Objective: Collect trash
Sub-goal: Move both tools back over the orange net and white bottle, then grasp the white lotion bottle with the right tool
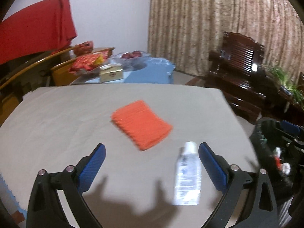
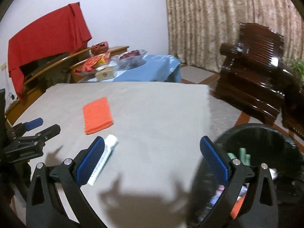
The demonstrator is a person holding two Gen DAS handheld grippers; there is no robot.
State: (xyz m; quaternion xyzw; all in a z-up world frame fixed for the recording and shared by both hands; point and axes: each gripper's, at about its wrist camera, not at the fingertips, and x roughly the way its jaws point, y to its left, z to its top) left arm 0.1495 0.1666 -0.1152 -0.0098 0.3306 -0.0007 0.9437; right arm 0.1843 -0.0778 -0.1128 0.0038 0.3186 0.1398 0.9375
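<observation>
A white tube (image 1: 187,174) lies on the grey table (image 1: 76,117), just inside the right finger of my open left gripper (image 1: 152,165), untouched. An orange cloth (image 1: 141,124) lies flat beyond the tube. In the right wrist view the same tube (image 2: 103,158) rests beside the left finger of my open right gripper (image 2: 153,160), and the orange cloth (image 2: 97,115) sits further back. Nothing is between either pair of fingers. A black trash bin (image 2: 260,148) with several discarded items stands off the table's right edge, and my left gripper (image 2: 32,133) shows at the far left.
The bin (image 1: 269,152) sits low at the right in the left wrist view. Behind the table are a blue-covered table (image 2: 152,70) with snacks and a box, a dark wooden chair (image 2: 252,72), a red cloth (image 2: 47,36) and curtains.
</observation>
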